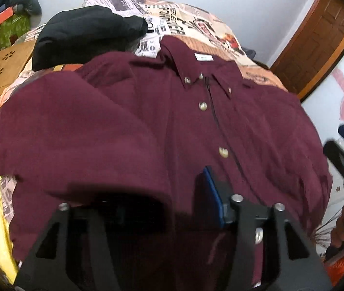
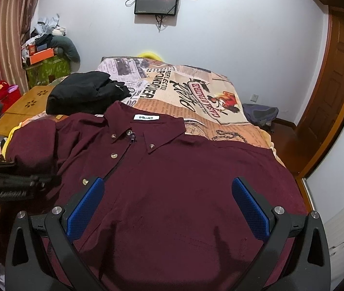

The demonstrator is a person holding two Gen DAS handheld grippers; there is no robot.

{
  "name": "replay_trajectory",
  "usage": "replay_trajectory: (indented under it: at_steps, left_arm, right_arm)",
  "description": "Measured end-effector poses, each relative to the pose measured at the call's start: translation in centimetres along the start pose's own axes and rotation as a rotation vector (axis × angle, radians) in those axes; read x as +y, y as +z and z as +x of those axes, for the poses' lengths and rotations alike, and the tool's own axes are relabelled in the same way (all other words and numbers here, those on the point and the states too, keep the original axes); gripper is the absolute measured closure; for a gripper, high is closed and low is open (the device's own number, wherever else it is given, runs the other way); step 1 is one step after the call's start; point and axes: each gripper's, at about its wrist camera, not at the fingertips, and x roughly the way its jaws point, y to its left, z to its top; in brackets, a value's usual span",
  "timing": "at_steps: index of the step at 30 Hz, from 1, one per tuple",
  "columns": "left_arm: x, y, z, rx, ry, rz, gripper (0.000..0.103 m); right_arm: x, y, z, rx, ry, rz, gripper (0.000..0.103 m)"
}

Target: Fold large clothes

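Maroon shirt (image 2: pixel 172 181) beneath open right claw (image 2: pixel 168 208)

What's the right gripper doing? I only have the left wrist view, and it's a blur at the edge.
Observer: The right gripper hovers over the lower front of the maroon button-up shirt, its blue padded fingers wide apart with nothing between them.
Operator: Anything on the wall beyond the bed?
Observer: Yes, a dark wall-mounted screen hangs above the far end of the newspaper-print bedspread.
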Motion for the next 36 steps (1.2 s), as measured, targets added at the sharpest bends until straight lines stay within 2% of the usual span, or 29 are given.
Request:
replay_trajectory:
  at_steps: [4, 8, 11, 13, 17, 22, 25, 28, 31, 33, 36]
  left_arm:
    - [-0.1, -1.4, -1.9, -0.012, 0.015, 0.02, 0.051]
    - [1.1, -1.7, -4.6, -0.044, 0.0, -0.019, 0.05]
    - [2.6, -1.5, -7.3, -0.103, 0.016, -0.055, 0.049]
    - [4.1, -1.1, -8.8, -0.142, 0.033, -0.086, 0.043]
    - [8.7, -0.5, -11.0, -0.208, 0.084, -0.202, 0.04]
    - [15.2, -0.9, -10.4, -0.196, 0.099, -0.395, 0.04]
    - [18.6, -2.1, -8.7, -0.157, 0.039, -0.52, 0.04]
    - [22.0, -3.3, -6.1, -0.096, -0.084, -0.67, 0.04]
    - [24.0, -4.2, -3.6, -0.058, -0.173, -0.778, 0.04]
    - [24.7, -4.4, -2.4, -0.048, -0.198, -0.821, 0.04]
    - [25.5, -4.2, -0.9, -0.049, -0.196, -0.86, 0.04]
  right_arm:
    - [0.1, 0.0, -0.2, -0.006, 0.005, -0.002, 0.0]
    - [0.4, 0.1, -0.3, -0.015, 0.004, -0.014, 0.0]
    - [0.6, 0.2, -0.4, -0.022, 0.003, -0.02, 0.0]
    - [0.8, 0.3, -0.3, -0.026, 0.002, -0.024, 0.0]
    - [1.1, 0.5, -0.1, -0.025, 0.003, -0.026, 0.0]
    - [1.6, 0.6, 0.2, -0.019, -0.001, -0.035, 0.0]
    - [1.8, 0.6, 0.4, -0.014, -0.008, -0.044, 0.0]
    - [2.1, 0.6, 0.7, -0.004, -0.013, -0.051, 0.0]
    - [2.3, 0.6, 1.1, 0.008, -0.018, -0.055, 0.0]
    - [2.4, 0.6, 1.2, 0.014, -0.02, -0.057, 0.0]
    - [2.6, 0.6, 1.4, 0.02, -0.026, -0.066, 0.0]
